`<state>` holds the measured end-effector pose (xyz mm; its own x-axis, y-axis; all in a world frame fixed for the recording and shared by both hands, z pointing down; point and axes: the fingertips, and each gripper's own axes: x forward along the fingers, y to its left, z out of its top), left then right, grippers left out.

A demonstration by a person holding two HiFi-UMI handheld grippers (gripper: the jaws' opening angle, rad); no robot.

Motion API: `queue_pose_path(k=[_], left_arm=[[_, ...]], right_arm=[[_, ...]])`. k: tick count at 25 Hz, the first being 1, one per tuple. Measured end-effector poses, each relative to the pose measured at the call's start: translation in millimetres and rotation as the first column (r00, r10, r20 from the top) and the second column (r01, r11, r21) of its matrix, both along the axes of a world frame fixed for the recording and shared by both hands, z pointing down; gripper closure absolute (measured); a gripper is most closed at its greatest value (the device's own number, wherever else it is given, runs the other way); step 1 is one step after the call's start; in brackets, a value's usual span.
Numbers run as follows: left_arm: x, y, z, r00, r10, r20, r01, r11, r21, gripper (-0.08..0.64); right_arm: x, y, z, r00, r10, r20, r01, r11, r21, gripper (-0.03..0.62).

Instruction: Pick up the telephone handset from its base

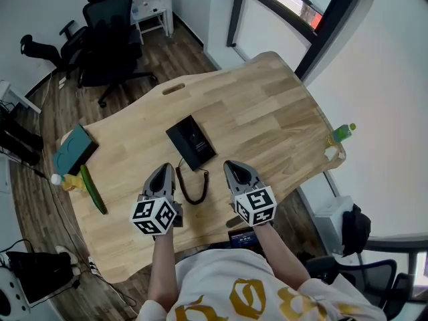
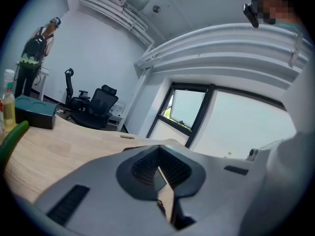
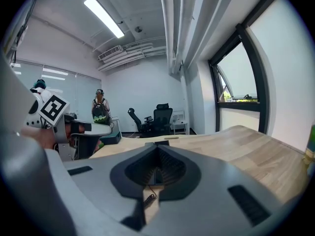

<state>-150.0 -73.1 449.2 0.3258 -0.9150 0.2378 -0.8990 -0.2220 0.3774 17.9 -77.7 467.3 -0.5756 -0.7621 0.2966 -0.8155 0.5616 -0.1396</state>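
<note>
Telephone handset (image 1: 181, 145) is lying on its base (image 1: 200, 140), black on black and hard to separate, near the middle of the wooden table (image 1: 267, 112). The coiled cord (image 1: 194, 187) is looping from the phone's near end toward the person, lying on the table between the two grippers.

Left gripper (image 1: 164, 168) is sitting just short of the phone's near-left side, not touching it. Its jaws are pressing together with nothing in them. In the left gripper view (image 2: 158, 165) only a sliver of table and cord (image 2: 160, 208) is showing below the meeting pads.

Right gripper (image 1: 231, 164) is sitting near the phone's near-right corner, apart from it. Its jaws are also pressing together on nothing, and the right gripper view (image 3: 156, 168) is showing the cord (image 3: 147, 198) through the slit.

A teal box (image 1: 73, 149), a green cucumber (image 1: 93, 190) and a yellow bottle (image 1: 63, 181) are sitting at the table's left edge. A green bottle (image 1: 342, 133) is standing at the right edge. A black office chair (image 1: 110, 35) is standing beyond the table.
</note>
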Motion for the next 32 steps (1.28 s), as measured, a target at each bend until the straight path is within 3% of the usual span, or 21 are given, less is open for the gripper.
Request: queue_pose_path(k=[32], left_arm=[[-9,-65,89,0.997,-0.072,-0.036,0.064,0.98,-0.188,0.554]], right_arm=[[-6,-70,70,0.999,-0.036,-0.034,0.029,0.984,-0.177,0.588]])
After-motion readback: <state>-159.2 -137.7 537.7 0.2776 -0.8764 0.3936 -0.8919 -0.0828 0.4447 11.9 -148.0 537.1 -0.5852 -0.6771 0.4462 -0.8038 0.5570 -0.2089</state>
